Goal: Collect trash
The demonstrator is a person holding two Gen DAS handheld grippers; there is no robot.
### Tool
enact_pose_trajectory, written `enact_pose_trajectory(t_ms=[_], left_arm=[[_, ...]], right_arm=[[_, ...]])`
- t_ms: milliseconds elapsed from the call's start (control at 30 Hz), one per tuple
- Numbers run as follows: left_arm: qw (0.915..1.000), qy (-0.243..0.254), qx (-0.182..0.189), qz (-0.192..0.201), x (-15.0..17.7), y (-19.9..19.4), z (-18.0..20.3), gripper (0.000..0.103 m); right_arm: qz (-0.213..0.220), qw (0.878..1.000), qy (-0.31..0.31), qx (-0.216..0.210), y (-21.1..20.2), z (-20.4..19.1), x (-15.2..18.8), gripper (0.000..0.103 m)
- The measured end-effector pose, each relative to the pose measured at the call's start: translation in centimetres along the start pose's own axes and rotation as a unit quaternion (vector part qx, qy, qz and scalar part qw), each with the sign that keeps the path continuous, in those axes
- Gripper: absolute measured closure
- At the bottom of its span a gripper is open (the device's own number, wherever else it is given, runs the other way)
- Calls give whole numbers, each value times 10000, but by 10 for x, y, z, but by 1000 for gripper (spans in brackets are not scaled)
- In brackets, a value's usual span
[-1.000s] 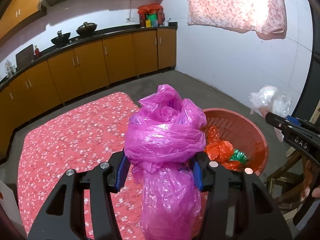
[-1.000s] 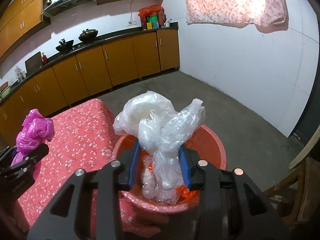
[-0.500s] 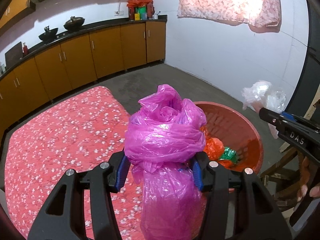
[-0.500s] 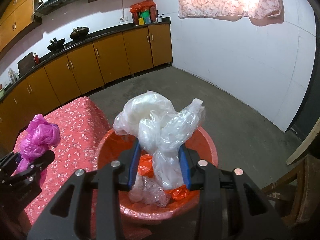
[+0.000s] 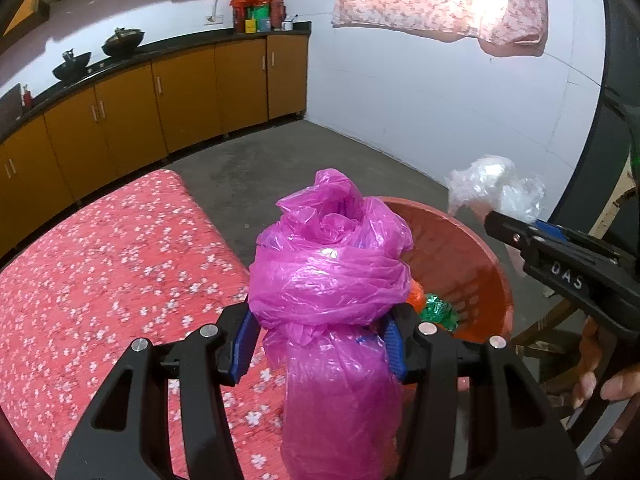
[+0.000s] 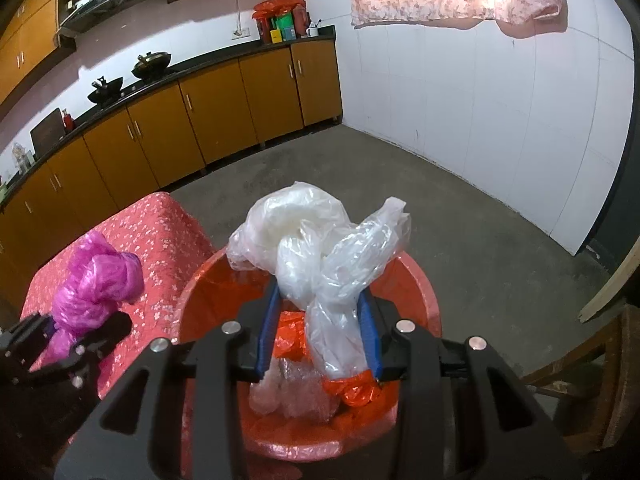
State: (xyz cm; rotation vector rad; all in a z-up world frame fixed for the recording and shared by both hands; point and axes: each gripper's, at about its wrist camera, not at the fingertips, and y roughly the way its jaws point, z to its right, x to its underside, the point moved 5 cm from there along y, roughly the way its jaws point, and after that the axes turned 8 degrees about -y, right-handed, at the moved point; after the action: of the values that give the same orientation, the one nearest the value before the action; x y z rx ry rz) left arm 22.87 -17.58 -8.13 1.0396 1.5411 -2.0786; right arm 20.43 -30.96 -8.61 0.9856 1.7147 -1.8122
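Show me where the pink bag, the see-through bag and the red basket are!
pink bag (image 5: pixel 328 272): left wrist view, on its crumpled upper bulge.
see-through bag (image 6: pixel 320 248): right wrist view, on its puffy middle.
red basket (image 5: pixel 472 256): left wrist view, on its bare inner wall.

left wrist: looks forward and down along its fingers, close over table (image 5: pixel 100 280), basket (image 5: pixel 480 264) to its right | right wrist: same tilt, directly above basket (image 6: pixel 424 284) | 2 views share: basket, table, cabinets (image 5: pixel 180 96), each other's gripper
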Motion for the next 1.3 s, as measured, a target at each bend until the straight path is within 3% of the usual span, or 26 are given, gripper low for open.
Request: enact_pose_trajectory(t_ms=[600,733,1100,1300], left_arm=[[9989,75,402,-250,4,37,20,48],[9984,53,462,-333,8,42,20,41],[9976,-187,591,-299,8,38,10,34],[9989,-207,418,12,6,12,-2,26]], right_arm=[[139,9988,433,-197,16,17,-7,64],[165,9977,584,-309,17,20,-6,53],[321,9965,733,-252,7,28,-4,41],[684,9964,473,141,-18,26,-2,13]])
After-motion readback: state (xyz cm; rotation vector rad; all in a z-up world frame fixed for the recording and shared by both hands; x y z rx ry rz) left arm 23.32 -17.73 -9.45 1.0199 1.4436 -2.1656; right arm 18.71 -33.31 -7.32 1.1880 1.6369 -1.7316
